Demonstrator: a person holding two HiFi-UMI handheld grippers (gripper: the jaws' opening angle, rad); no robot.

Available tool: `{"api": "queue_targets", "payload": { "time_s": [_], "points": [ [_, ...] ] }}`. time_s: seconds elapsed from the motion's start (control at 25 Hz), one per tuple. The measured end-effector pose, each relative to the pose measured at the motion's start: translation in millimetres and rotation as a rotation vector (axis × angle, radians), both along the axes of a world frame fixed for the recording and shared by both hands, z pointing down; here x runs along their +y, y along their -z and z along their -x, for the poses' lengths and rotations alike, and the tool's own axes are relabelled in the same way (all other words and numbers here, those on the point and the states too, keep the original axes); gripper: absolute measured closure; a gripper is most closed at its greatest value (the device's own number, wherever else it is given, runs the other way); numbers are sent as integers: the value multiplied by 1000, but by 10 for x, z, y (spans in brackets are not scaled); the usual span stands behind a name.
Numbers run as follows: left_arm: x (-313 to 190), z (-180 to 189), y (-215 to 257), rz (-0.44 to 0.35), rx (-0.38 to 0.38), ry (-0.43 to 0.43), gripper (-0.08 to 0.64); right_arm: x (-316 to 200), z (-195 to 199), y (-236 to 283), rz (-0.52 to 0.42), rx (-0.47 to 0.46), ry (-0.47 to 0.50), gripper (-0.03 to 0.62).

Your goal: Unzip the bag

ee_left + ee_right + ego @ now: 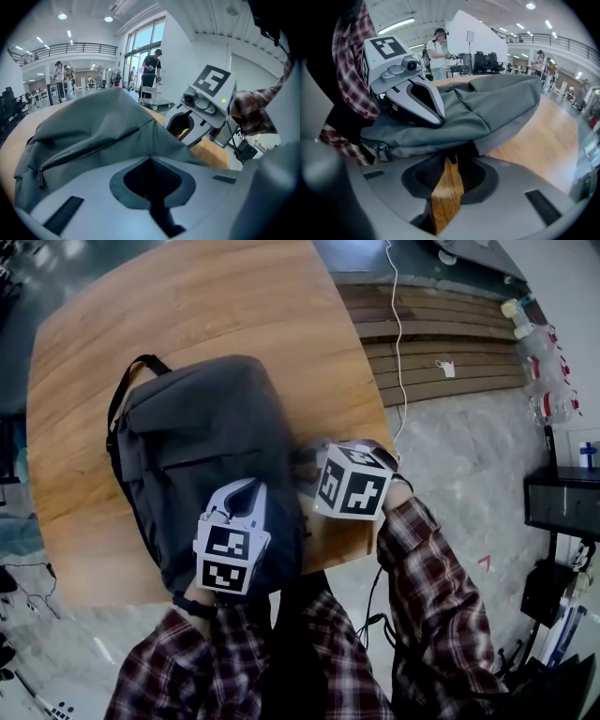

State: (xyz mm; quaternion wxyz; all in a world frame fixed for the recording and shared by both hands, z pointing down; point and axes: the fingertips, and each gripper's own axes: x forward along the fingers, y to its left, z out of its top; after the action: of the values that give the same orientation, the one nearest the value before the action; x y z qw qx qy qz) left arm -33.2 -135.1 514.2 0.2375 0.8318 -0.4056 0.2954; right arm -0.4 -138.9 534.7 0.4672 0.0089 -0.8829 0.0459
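Backpack (202, 442) is a grey one lying flat on the wooden table (112, 324), with its bottom end toward the person and the carry handle at the far end. Left gripper (150, 158) has its jaws pressed together on a fold of the fabric near the close end, so I'd guess it's just anchoring the bag. Right gripper (449, 165) is down at the bag's right edge, tips nipped onto a small dark tab (451, 159). It looks like a zipper pull to me, but it's tiny so don't quote me. A pair of metal sliders (382, 151) hangs further along the same edge, untouched. Progress-wise it's basically at the start: both grips look set, but I can't see any seam gaping anywhere, so the whole zip run is still left to do.
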Motion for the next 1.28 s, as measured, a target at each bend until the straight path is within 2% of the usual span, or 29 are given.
{"api": "queue_targets", "payload": {
  "time_s": [0.08, 0.2, 0.36, 0.52, 0.76, 0.92, 1.12, 1.28],
  "points": [
    [7, 0, -4, 1, 1, 0, 552, 31, 17, -14, 34, 7, 32, 501],
    [14, 1, -2, 4, 4, 1, 552, 85, 4, 8, 68, 12, 59, 556],
    [10, 10, -4, 6, 7, 0, 552, 98, -23, 50, 68, 27, 55, 563],
    [6, 9, -18, 12, 11, 2, 552, 115, -119, 24, 108, 50, 36, 575],
    [-6, 12, -55, 24, -3, 5, 552, 188, -202, 23, 58, 55, 13, 577],
    [-43, 10, -104, 57, -11, 7, 552, 451, -291, -60, 67, 75, 16, 577],
    [-114, 14, -168, 127, -15, 14, 552, 743, -430, -79, 87, 26, -103, 577],
    [-244, 6, -176, 112, -30, 29, 552, 966, -461, -127, 104, 38, -141, 577]
  ]
}}
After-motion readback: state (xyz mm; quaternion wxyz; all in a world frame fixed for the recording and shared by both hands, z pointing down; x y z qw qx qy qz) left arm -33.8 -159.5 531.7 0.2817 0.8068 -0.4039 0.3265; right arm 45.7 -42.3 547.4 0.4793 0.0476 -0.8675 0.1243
